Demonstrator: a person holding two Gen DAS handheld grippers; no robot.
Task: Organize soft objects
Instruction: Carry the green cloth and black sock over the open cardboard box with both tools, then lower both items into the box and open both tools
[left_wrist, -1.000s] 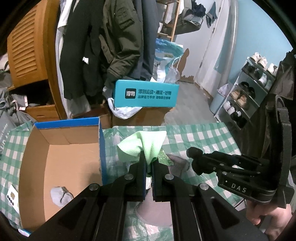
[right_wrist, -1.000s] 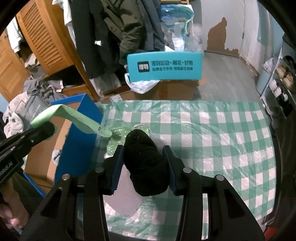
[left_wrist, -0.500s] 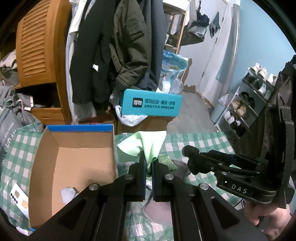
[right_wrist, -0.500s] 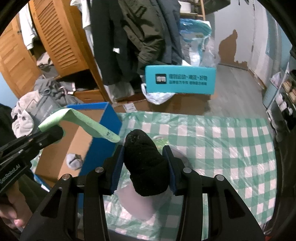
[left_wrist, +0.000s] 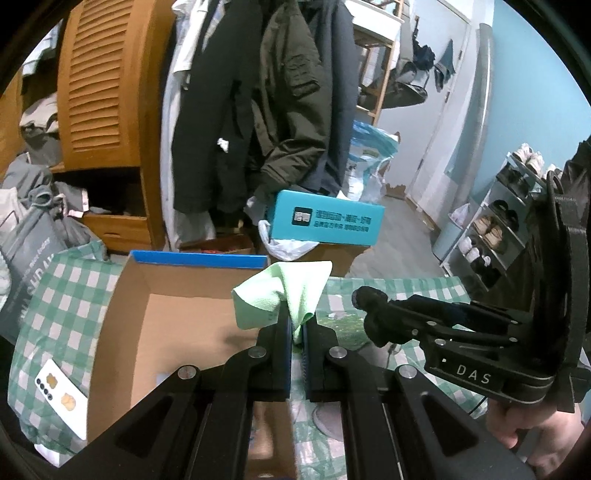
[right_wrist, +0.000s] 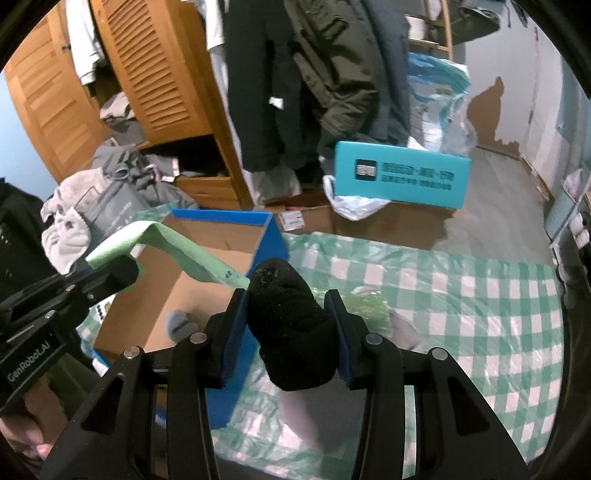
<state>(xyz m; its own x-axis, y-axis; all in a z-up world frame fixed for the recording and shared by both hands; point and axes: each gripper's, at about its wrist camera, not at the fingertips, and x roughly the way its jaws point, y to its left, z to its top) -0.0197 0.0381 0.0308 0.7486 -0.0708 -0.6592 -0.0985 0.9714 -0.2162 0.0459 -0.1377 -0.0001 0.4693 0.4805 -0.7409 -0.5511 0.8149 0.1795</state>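
Note:
My left gripper (left_wrist: 295, 326) is shut on a light green cloth (left_wrist: 284, 291), which hangs in the air at the right wall of the open cardboard box (left_wrist: 177, 332). In the right wrist view the green cloth (right_wrist: 177, 249) stretches over the cardboard box (right_wrist: 207, 258) from the left gripper (right_wrist: 114, 269). My right gripper (right_wrist: 286, 301) is shut on a black rolled sock (right_wrist: 291, 328), held above the checked tablecloth (right_wrist: 461, 295) just right of the box's blue wall (right_wrist: 273, 243). A grey soft item (right_wrist: 179, 321) lies on the box floor.
A shiny green packet (right_wrist: 369, 306) and a pale grey item (right_wrist: 410, 332) lie on the tablecloth behind the sock. A white card (left_wrist: 62, 395) rests left of the box. Beyond the table stand a teal box (right_wrist: 400, 177), hanging coats (left_wrist: 288, 103), a wooden wardrobe (right_wrist: 162, 74) and a shoe rack (left_wrist: 495, 229).
Both grippers have risen and shifted left toward the box, each keeping its grip. The green cloth has come from over the tablecloth to the box's right wall; the sock is nearer the blue wall.

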